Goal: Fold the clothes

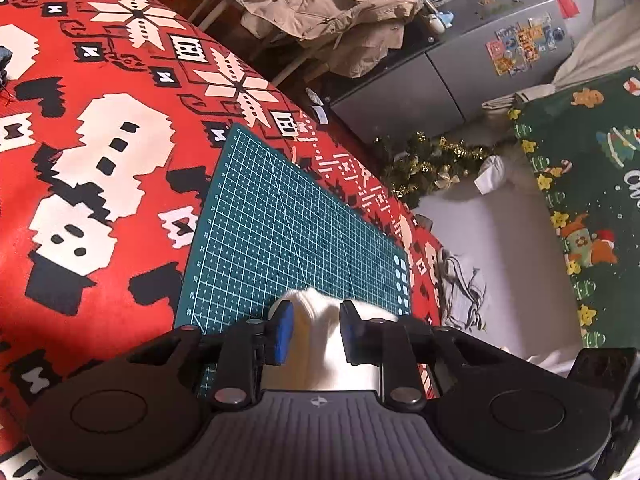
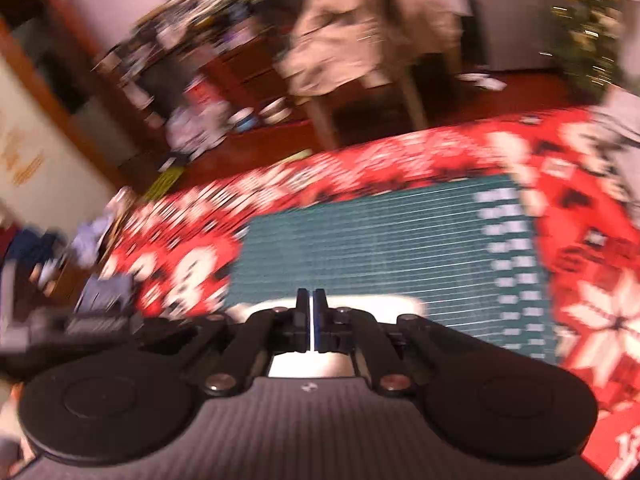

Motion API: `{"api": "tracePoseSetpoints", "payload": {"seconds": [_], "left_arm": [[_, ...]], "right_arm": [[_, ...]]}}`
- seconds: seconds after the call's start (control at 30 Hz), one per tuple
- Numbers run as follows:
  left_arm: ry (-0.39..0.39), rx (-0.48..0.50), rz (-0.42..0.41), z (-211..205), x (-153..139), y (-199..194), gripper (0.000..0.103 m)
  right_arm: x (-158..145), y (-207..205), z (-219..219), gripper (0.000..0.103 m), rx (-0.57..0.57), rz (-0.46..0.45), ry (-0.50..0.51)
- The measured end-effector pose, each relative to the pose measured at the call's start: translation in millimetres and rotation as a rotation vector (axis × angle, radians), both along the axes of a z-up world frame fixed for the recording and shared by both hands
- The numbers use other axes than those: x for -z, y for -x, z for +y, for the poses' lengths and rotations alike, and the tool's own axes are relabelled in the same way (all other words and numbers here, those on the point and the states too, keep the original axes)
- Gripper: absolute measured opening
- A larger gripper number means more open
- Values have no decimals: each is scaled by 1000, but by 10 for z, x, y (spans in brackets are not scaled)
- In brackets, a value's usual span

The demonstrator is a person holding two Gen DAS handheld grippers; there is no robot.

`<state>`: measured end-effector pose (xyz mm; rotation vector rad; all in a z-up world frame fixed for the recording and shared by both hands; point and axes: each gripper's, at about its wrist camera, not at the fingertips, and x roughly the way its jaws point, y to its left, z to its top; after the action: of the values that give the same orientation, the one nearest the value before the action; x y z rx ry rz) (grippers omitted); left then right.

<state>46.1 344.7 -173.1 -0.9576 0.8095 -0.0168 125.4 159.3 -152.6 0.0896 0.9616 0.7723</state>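
Observation:
A white garment (image 1: 320,344) lies on the green cutting mat (image 1: 280,220), mostly hidden under my left gripper (image 1: 316,330). The left gripper's blue-padded fingers (image 1: 283,332) stand apart, open, with a hump of the white cloth rising between them. In the blurred right wrist view, the white garment (image 2: 360,305) shows as a pale strip just beyond my right gripper (image 2: 311,312). The right gripper's jaws are pressed together with a thin white sliver of cloth between the pads. The green mat (image 2: 380,240) stretches ahead of it.
A red, white and black patterned cloth (image 1: 100,160) covers the table. Beyond its edge are a chair heaped with a beige coat (image 1: 332,12), a grey cabinet (image 1: 460,68), tinsel greenery (image 1: 432,164) and a green Christmas rug (image 1: 588,200). The floor at the table's end holds clutter (image 2: 192,128).

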Motion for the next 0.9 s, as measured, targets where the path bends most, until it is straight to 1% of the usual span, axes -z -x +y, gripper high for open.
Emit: {"api": "tracePoseSetpoints", "payload": {"seconds": [0.03, 0.07, 0.1, 0.23, 0.33, 0.37, 0.4, 0.47, 0.53, 0.57, 0.63, 0.67, 0.8, 0.83, 0.87, 0.9], "left_arm": [[-5, -3, 7, -6, 5, -10, 13], [-10, -6, 14, -12, 6, -15, 8], [-14, -9, 17, -13, 2, -11, 8], [-24, -12, 16, -2, -30, 29, 9], [-20, -10, 5, 14, -57, 76, 17], [-1, -2, -14, 29, -72, 117, 28], [11, 6, -28, 34, -81, 155, 35], [15, 22, -38, 13, -81, 215, 35], [-5, 38, -16, -37, -56, 241, 35], [-7, 48, -9, -60, -38, 259, 35], [5, 71, -1, -105, 8, 302, 33], [16, 84, -4, -127, 27, 330, 32], [20, 101, -15, -201, 42, 461, 15], [20, 95, -15, -205, 48, 495, 14], [23, 88, -16, -209, 55, 532, 9], [24, 78, -18, -214, 61, 567, 6]], "right_arm": [[38, -3, 78, 1, -10, 5, 11], [83, -13, 152, 1, -13, 11, 24], [128, -23, 226, 1, -17, 17, 36], [125, 51, 136, 0, -12, 32, 17], [116, 110, 53, 2, -7, 42, 1], [112, 130, 26, 3, -6, 46, -5], [109, 150, -2, 6, -4, 49, -10], [103, 190, -57, 7, -1, 57, -21], [107, 259, -75, 7, -12, 60, -23], [120, 319, -42, 7, -21, 48, -13], [132, 441, 9, 7, -26, 17, 7], [126, 476, 2, 7, -23, 16, 7], [114, 595, -49, 7, -15, 30, 6], [119, 634, -57, 7, -19, 32, 9], [125, 675, -64, 7, -24, 34, 11], [130, 716, -71, 7, -29, 36, 13]]}}
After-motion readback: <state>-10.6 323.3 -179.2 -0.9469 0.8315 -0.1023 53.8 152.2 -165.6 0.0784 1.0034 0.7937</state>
